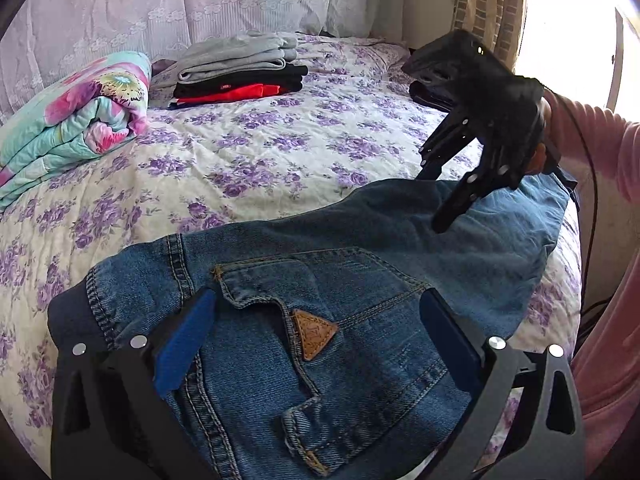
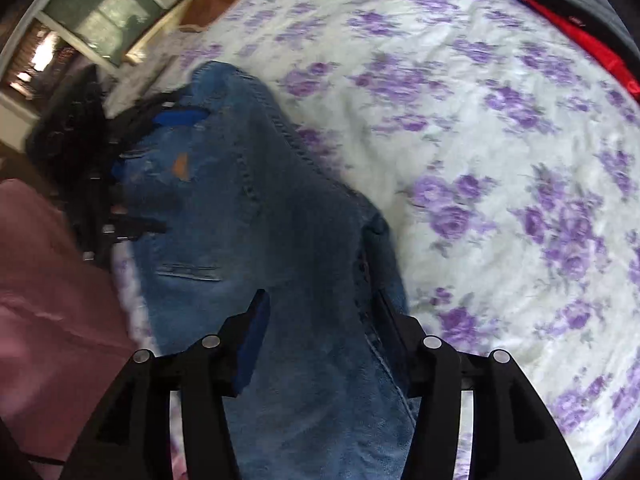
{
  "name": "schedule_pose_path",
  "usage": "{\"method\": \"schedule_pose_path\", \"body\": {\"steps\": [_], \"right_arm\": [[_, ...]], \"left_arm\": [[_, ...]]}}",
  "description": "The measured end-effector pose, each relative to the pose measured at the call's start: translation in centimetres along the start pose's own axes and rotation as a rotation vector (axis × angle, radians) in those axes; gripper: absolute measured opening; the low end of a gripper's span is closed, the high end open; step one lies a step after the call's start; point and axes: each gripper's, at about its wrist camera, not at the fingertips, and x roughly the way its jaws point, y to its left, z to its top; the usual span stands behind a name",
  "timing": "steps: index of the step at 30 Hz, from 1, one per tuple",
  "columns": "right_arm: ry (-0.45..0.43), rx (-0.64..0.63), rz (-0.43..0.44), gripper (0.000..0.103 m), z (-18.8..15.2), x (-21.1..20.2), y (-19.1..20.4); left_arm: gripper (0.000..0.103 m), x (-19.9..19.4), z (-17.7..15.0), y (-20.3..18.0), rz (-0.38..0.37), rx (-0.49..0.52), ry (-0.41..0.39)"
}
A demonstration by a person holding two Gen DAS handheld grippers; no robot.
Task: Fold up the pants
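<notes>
Pants: blue denim, tan stitching, brown triangular patch. Bed cover: cream with purple flowers. Quilt: turquoise with pink flowers. Folded stack: grey, black, red. Sleeve: pink. Tools: black, blue pads.

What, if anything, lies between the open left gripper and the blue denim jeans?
Nothing visible. The left gripper is directly over the blue denim jeans, fingers apart either side of the back pocket with the brown leather patch.
</notes>
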Motion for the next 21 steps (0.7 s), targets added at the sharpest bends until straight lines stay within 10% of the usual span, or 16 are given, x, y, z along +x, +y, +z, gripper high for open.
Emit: {"method": "schedule_pose_path", "body": {"steps": [11, 21], "right_arm": [[0.025, -0.064, -0.057, 0.055, 0.7, -1.0, -0.2], [0.01, -0.131, 0.103, 0.062, -0.7, -1.3, 1.3]], "left_arm": [[0.099, 0.2, 0.0, -0.1, 0.002, 0.008, 0.0], [0.099, 0.2, 0.0, -0.1, 0.008, 0.013, 0.0]]}}
